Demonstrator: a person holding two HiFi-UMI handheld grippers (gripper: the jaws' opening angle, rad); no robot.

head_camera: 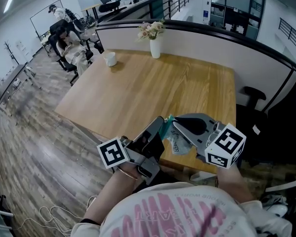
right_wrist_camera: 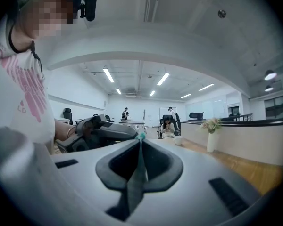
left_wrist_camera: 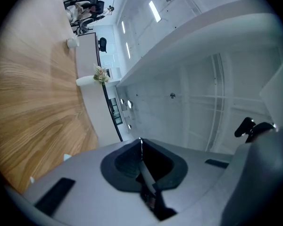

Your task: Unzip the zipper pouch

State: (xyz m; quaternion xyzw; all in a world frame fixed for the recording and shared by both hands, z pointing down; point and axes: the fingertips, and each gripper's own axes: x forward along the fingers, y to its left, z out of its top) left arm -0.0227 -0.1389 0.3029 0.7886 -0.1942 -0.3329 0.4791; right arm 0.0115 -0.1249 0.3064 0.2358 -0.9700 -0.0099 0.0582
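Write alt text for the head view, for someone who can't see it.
A person holds a small clear plastic zipper pouch with a teal top edge between the left claw and right claw, both pinched shut on its top, over the near edge of a light wooden table. A white flower vase and white mug stand at the far side.

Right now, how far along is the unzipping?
Done: the translucent teal-edged zipper pouch is off the wooden table, pinched by both tools. In hand: the right tool is shut on its teal end, the left tool on a thin pale edge. Left: pulling the zip; no opening shows yet.
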